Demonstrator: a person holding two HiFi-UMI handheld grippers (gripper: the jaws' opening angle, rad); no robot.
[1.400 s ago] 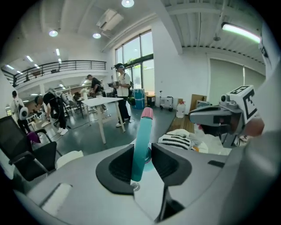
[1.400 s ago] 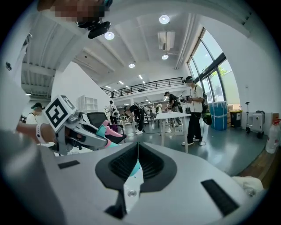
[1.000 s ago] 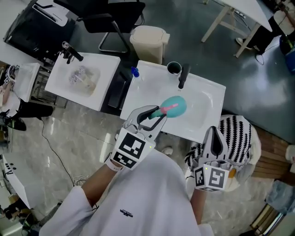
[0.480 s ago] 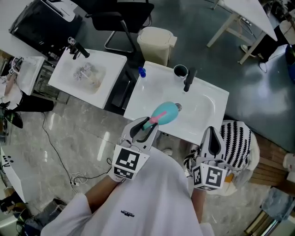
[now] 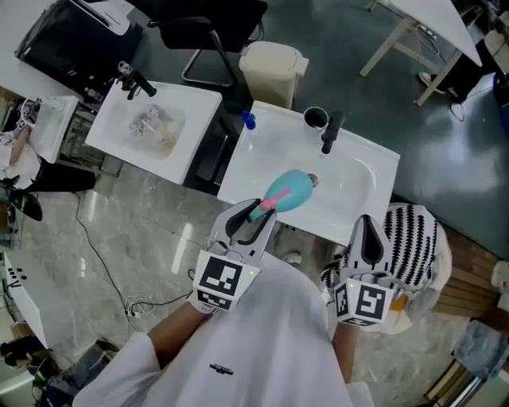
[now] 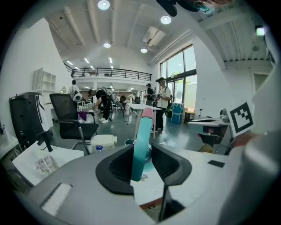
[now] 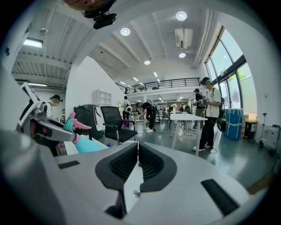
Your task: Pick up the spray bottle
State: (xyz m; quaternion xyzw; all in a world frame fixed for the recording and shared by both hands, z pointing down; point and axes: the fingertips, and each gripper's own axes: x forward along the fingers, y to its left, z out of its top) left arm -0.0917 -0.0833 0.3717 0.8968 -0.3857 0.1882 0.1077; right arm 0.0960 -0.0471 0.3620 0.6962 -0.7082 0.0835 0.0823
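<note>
Altogether one spray bottle is in play, teal with a pink trigger, and it sits clamped by its narrow upper part in the left gripper, whose jaws stand partly apart and press on it from both sides. Its round body reaches out over the bowl of the white sink, just beside the drain. The left gripper view shows the same bottle upright between the jaws of that gripper. The right gripper hangs off the sink's near right corner, jaws drawn together with nothing between them, as its own view confirms. At the sink's far edge stand one black faucet, one dark cup and one small blue object, all well apart from the bottle. Left of the sink lies a second white basin with its own black faucet and some crumpled clear plastic. Beyond the sink are one cream bin and one black chair; to its right sits one black-and-white striped item.
</note>
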